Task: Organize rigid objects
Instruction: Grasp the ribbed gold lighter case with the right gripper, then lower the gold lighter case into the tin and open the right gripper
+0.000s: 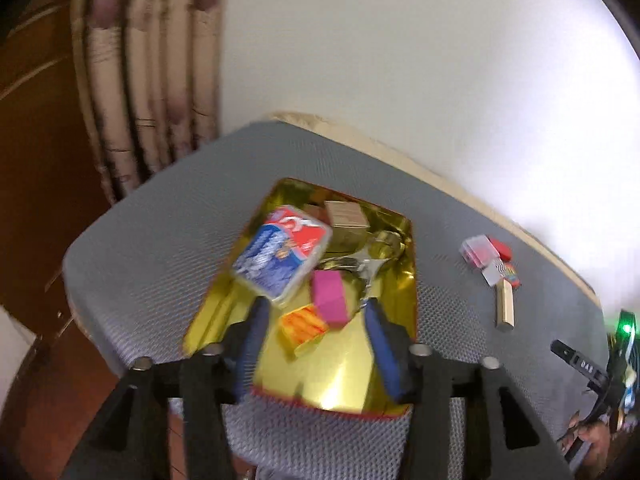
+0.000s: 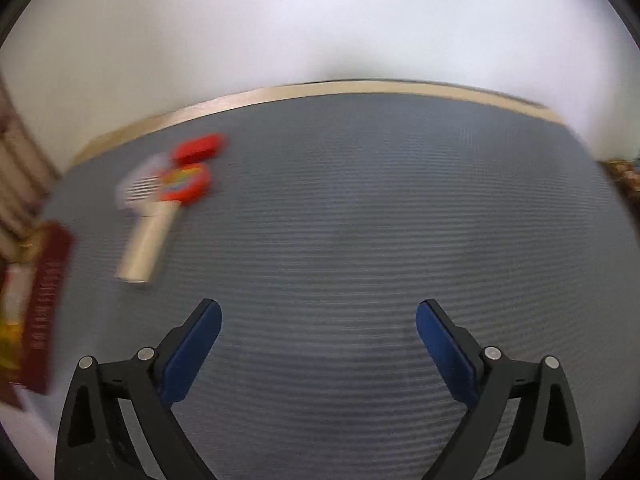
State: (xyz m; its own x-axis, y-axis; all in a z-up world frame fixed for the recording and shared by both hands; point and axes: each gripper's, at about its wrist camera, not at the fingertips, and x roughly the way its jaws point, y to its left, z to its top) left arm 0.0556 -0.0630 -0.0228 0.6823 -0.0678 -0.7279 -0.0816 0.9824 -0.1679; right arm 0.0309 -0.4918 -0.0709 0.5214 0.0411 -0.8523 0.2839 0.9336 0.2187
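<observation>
A gold-lined box (image 1: pixel 352 376) lies on the grey mesh mat (image 1: pixel 160 240). In it are a blue and red tin (image 1: pixel 282 254), a pink block (image 1: pixel 330 298), an orange packet (image 1: pixel 302 326), a wooden block (image 1: pixel 346 214) and a metal piece (image 1: pixel 372 264). My left gripper (image 1: pixel 316 312) hangs open over the box, holding nothing. On the mat to the right lie a clear case (image 1: pixel 478 250), a red piece (image 1: pixel 502 250) and a wooden stick (image 1: pixel 505 306). My right gripper (image 2: pixel 318 316) is open and empty over bare mat; the stick (image 2: pixel 146 244) and red pieces (image 2: pixel 192 168) lie to its left.
The box's dark red side (image 2: pixel 44 300) shows at the left edge of the right wrist view. The table's pale edge (image 2: pixel 320 92) runs along a white wall. A curtain (image 1: pixel 152 80) and wooden furniture (image 1: pixel 36 160) stand at the left. The other gripper's handle (image 1: pixel 592 372) shows at the right.
</observation>
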